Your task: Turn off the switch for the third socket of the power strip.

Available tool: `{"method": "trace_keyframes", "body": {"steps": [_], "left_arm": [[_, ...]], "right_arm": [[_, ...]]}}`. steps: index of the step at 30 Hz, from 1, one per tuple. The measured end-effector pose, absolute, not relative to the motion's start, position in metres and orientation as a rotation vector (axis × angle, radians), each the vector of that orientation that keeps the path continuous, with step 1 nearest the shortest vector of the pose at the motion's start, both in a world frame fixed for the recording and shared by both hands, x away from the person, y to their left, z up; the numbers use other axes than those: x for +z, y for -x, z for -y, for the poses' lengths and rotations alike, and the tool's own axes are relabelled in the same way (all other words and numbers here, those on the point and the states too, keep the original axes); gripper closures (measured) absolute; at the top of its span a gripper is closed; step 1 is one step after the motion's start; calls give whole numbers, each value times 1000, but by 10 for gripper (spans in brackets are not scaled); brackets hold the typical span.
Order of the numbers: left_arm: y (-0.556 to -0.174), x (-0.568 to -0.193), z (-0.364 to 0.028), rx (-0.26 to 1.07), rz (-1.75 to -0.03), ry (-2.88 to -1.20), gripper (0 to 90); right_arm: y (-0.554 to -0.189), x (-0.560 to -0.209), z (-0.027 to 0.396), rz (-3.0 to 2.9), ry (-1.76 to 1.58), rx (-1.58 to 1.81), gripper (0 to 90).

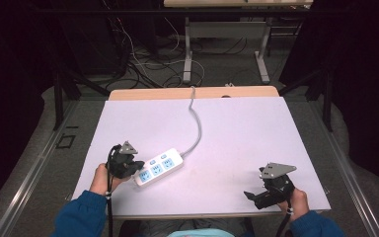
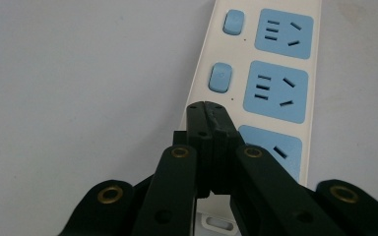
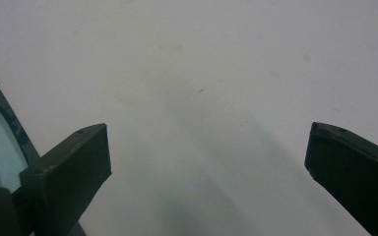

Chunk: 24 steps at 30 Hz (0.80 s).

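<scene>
The power strip (image 1: 159, 167) is lying flat on the white surface (image 1: 237, 133), near the front-left part, w/ its grey cable (image 1: 196, 123) running away to the far edge. It is looking like hard plastic: stiff, rather light, and smooth, so probably a bit slippery under a push. The blue sockets (image 2: 275, 91) and small blue switches (image 2: 221, 77) are facing up. Best place to take hold, in my judgement, is across the two long sides of the body, not at the cable, which is bending and will drag the strip when it is moved.

The left gripper (image 2: 206, 109) is resting at the near end of the strip, jaws clenched together w/ nothing between them, tips just over the strip's edge beside the middle switch; if they are touching it I cannot tell. The right gripper (image 1: 264, 190) is waiting well apart at the front-right of the surface, jaws spread wide, holding nothing.
</scene>
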<state>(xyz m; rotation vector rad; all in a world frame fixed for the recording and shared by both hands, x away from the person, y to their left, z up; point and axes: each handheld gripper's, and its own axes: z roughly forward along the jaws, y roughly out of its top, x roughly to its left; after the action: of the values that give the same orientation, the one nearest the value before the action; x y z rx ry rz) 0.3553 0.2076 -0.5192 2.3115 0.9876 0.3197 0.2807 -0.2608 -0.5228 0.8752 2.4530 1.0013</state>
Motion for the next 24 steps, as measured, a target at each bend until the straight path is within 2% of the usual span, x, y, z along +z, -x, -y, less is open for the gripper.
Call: {"method": "trace_keyframes", "body": {"steps": [8,15,16,24], "left_arm": [[-356,-514,-210,351,-939,-2293,899],[-350,-507,-211,424,-925,-2232,667],[-350,-507,-211,428,-936,-2231,590],[-347,-506,-216,459,-962,-2211,260]], "right_arm": [[-281,-523,261,-2446,-863,997,30],[-280,-522,261,-2462,-881,995,30],[-281,-523,260,-2447,-863,1003,30],[-282,-523,261,-2451,-865,1004,29]]}}
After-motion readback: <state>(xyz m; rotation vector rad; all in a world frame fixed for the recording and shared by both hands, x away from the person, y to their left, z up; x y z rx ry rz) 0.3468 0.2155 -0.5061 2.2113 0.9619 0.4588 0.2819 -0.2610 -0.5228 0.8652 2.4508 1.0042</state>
